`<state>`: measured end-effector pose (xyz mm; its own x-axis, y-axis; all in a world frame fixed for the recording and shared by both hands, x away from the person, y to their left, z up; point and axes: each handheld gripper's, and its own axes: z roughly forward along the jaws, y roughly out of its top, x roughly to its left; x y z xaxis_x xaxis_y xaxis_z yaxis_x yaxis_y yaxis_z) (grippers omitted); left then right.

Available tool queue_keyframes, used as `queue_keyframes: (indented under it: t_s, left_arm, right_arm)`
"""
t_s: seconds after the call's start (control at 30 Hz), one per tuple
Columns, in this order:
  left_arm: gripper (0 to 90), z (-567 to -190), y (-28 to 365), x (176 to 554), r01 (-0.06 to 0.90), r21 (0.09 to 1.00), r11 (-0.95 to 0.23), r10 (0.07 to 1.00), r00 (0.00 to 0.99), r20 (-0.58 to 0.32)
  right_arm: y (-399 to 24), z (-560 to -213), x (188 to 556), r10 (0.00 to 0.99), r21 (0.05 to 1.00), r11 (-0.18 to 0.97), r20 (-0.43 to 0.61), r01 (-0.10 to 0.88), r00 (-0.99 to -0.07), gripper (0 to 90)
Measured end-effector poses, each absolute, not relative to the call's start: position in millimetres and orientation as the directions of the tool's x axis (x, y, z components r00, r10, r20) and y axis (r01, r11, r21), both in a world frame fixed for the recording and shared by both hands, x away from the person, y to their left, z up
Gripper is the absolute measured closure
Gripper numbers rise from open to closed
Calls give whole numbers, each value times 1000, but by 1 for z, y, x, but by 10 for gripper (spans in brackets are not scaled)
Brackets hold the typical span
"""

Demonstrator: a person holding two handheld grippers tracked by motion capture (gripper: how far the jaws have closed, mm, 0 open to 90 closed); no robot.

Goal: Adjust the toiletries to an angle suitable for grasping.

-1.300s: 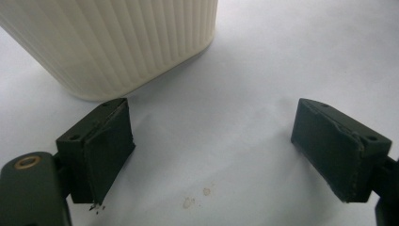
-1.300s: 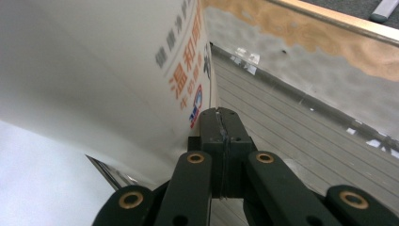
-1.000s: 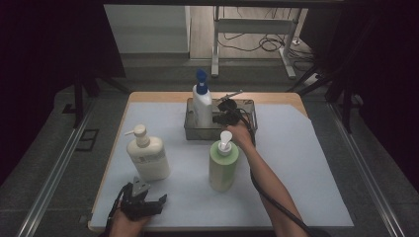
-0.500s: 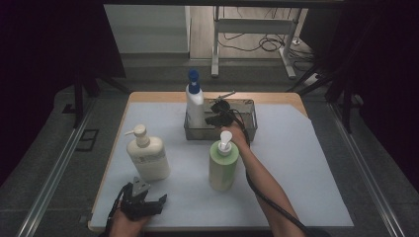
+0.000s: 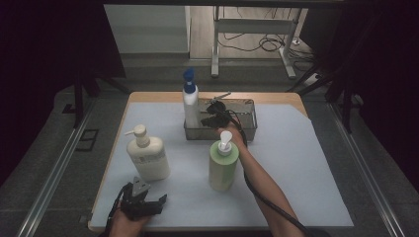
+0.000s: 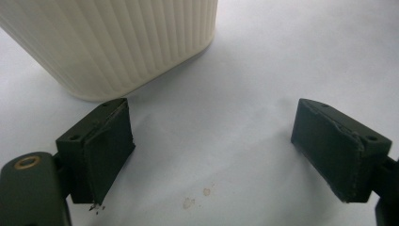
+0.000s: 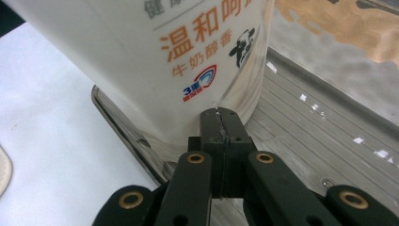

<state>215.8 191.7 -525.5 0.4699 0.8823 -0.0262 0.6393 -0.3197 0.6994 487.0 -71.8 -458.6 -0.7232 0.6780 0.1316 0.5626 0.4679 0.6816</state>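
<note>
A white bottle with a blue cap [image 5: 190,103] stands at the left end of a metal tray [image 5: 247,129] at the back of the table. My right gripper [image 5: 210,118] is shut with nothing between its jaws. In the right gripper view its closed tips [image 7: 221,115] sit against the lower side of the white bottle [image 7: 164,61], over the tray's ribbed floor [image 7: 320,117]. My left gripper [image 5: 148,193] rests near the front left edge, open and empty [image 6: 211,136], just short of a cream pump bottle [image 5: 147,155] whose ribbed base [image 6: 117,42] is close to one jaw.
A green pump bottle [image 5: 223,165] stands mid-table, right beside my right forearm. A white mat [image 5: 306,163] covers the table, with bare room on its right half. The table's front edge lies under my left hand.
The blue-capped bottle has shifted left to the tray's left end, and my right gripper has followed it leftward, staying shut. The left gripper has not moved.
</note>
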Motion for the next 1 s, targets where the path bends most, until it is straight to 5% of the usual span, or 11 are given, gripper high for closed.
queue_keyframes:
  t_s: [0.57, 1.0]
  left_arm:
    - [126, -526, 191, 216, 640, 699, -319, 883, 468, -27]
    - [127, -526, 192, 216, 639, 698, -322, 883, 469, -23]
  right_arm:
    - [-72, -459, 484, 664, 673, 484, 134, 559, -736, 893]
    - [-86, -439, 475, 653, 712, 470, 117, 521, -748, 799]
